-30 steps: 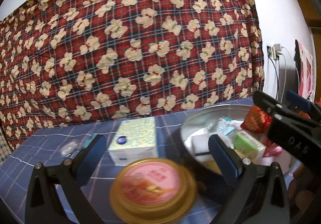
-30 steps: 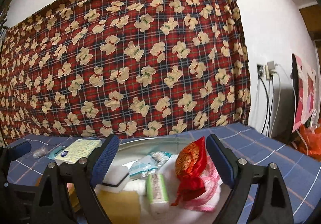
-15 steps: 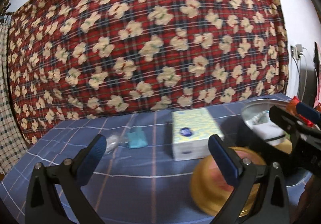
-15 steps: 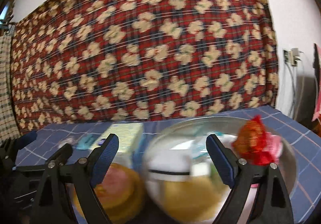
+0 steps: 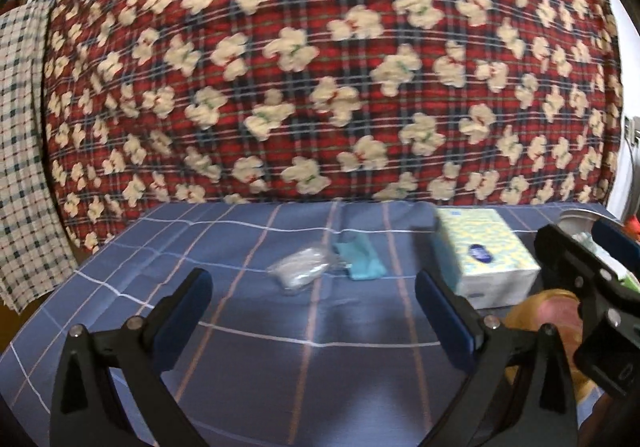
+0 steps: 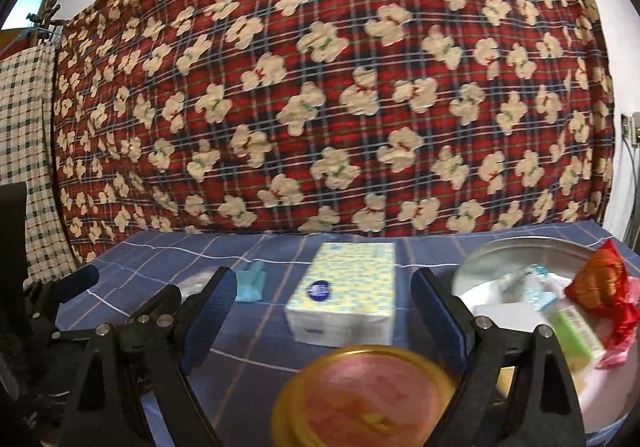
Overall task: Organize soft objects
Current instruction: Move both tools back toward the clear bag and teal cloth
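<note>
On the blue checked tablecloth (image 5: 248, 331) lie a clear plastic packet (image 5: 301, 267) and a teal cloth piece (image 5: 360, 259), a little ahead of my left gripper (image 5: 312, 311), which is open and empty. A yellow-patterned tissue pack (image 6: 346, 297) lies ahead of my right gripper (image 6: 320, 311), also open with nothing between its fingers. A round tin with a gold rim and pink lid (image 6: 368, 397) sits just below the right gripper. The tissue pack (image 5: 482, 255) and the right gripper (image 5: 580, 267) show at the right of the left wrist view.
A metal basin (image 6: 516, 251) at the right holds a red pouch (image 6: 600, 281), a green box (image 6: 576, 331) and other packets. A red plaid blanket with cream bears (image 5: 320, 67) hangs behind the table. A checked cloth (image 5: 20, 147) hangs at far left.
Both grippers have swung left across the table. The basin and tin slid toward the right of both views; the packet and teal cloth now lie ahead of the left gripper. Jaws unchanged.
</note>
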Available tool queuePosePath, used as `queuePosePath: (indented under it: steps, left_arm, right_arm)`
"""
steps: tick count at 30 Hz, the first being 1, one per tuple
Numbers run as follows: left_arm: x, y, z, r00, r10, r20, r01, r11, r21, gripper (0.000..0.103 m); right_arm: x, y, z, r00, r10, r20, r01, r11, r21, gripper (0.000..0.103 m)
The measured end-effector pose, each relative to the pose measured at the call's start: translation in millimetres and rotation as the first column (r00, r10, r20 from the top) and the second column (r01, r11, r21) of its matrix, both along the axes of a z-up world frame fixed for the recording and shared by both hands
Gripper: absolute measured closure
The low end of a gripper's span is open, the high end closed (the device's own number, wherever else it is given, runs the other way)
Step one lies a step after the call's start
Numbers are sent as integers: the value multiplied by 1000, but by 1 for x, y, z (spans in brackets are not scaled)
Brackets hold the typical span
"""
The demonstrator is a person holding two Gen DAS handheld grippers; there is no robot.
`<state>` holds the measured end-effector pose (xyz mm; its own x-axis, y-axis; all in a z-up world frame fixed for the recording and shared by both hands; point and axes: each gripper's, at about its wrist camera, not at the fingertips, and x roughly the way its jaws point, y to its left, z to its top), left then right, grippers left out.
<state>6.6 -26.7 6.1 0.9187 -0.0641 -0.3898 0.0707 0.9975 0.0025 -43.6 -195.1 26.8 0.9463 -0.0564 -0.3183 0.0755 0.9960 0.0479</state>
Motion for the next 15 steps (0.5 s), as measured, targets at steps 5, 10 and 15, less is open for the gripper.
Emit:
queuePosePath:
  steps: [5,10,15]
  left_arm:
    - [9,17,-2,999,33,-18,-33,999,4,1]
    - [16,30,-4,998,54,-32,-54,998,11,1]
    - [23,41,-5,996,75,-46,-74,997,18,1]
  right_arm:
    - [13,19,-2,999,27,-18,-26,999,22,12]
    - [26,37,-4,998,45,-36,-44,998,34,12]
    - [37,50,-6,997,50,-53,-47,998,45,12]
